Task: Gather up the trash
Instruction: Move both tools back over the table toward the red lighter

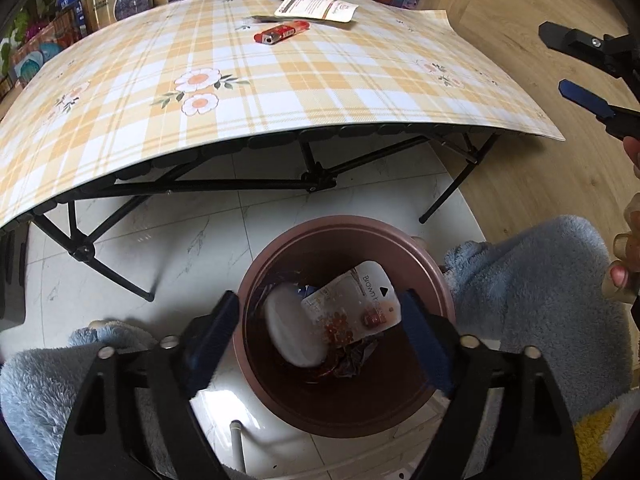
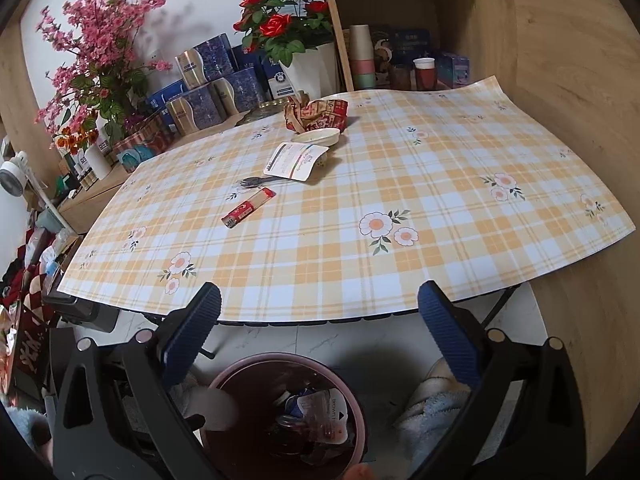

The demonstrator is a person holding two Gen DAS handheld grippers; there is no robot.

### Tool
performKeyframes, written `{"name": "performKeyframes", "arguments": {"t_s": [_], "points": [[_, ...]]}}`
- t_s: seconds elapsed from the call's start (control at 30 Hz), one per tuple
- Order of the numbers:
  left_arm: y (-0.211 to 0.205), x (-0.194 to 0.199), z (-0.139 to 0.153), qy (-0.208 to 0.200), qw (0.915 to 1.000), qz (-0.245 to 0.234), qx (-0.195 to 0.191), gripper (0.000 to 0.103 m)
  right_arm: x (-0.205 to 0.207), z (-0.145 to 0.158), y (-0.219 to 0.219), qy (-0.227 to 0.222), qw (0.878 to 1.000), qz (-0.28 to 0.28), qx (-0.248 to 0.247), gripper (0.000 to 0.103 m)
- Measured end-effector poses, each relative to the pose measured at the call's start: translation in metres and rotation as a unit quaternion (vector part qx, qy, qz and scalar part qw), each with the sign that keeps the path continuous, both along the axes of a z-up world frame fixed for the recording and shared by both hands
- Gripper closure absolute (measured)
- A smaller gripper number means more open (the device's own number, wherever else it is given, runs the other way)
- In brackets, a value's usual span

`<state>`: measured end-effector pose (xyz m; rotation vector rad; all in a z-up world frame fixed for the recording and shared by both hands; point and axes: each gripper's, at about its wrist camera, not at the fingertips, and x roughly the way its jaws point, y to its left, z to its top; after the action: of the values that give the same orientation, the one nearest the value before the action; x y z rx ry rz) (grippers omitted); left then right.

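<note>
Left wrist view: left gripper (image 1: 320, 332) released, jaws wide above the brown bin (image 1: 436, 280) at lower centre; white pouch (image 1: 356, 300) and pale round lid (image 1: 290, 328) inside it, untouched by the pads. Red wrapper (image 1: 282, 33) and white packet (image 1: 316, 8) on the counter (image 1: 280, 92), upper centre.

Right wrist view: right gripper (image 2: 320, 332) released, nothing between the jaws. Bin (image 2: 224, 376) at bottom centre. Red wrapper (image 2: 248, 213), white packet (image 2: 294, 162), crumpled paper (image 2: 316, 114) at upper centre.

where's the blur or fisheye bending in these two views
Left wrist view: the white disc in the bin is motion-smeared, and the table edge bows into an arc. Right wrist view: the bin interior is dark and shadowed, while the tablecloth stays evenly lit and sharp.
</note>
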<state>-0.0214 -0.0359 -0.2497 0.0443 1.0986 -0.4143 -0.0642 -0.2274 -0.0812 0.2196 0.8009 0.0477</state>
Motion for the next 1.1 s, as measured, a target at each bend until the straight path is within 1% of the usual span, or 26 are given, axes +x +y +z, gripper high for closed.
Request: {"name": "performKeyframes", "arguments": {"t_s": [0.03,0.13,0.2,0.3,0.37,0.47,0.63,0.83,0.97,1.1], "points": [[0.001,0.000,0.002,-0.004,1.0000,0.003,-0.001,0.016,0.000,0.000,0.000,0.001,1.000,-0.001,0.000,0.006],[0.005,0.000,0.008,-0.017,0.9996,0.019,-0.008,0.011,0.002,0.000,-0.001,0.004,1.000,-0.005,-0.004,0.006],[0.011,0.002,0.014,-0.027,0.9989,0.035,-0.015,0.010,0.003,0.000,-0.003,0.005,1.000,-0.007,-0.001,0.006],[0.024,0.004,0.026,-0.048,0.9960,0.065,-0.038,0.009,0.007,-0.001,-0.006,0.012,1.000,-0.008,0.002,0.006],[0.035,0.007,0.037,-0.068,0.9927,0.085,-0.053,0.009,0.011,-0.001,-0.008,0.014,1.000,-0.008,-0.001,0.006],[0.048,0.014,0.054,-0.095,0.9877,0.105,-0.065,0.009,0.015,0.002,-0.013,0.008,1.000,-0.007,0.004,0.006],[0.066,0.032,0.083,-0.143,0.9794,0.125,-0.069,0.009,0.026,0.007,-0.023,-0.001,1.000,-0.010,0.005,0.006],[0.070,0.061,0.107,-0.179,0.9759,0.111,-0.058,0.009,0.046,0.011,-0.040,-0.014,1.000,-0.020,-0.004,0.006],[0.061,0.080,0.112,-0.188,0.9771,0.088,-0.049,0.009,0.063,0.008,-0.052,-0.001,0.999,-0.032,-0.009,0.006],[0.045,0.103,0.114,-0.183,0.9801,0.059,-0.050,0.009,0.079,0.001,-0.059,0.006,0.999,-0.034,-0.019,0.006]]}}
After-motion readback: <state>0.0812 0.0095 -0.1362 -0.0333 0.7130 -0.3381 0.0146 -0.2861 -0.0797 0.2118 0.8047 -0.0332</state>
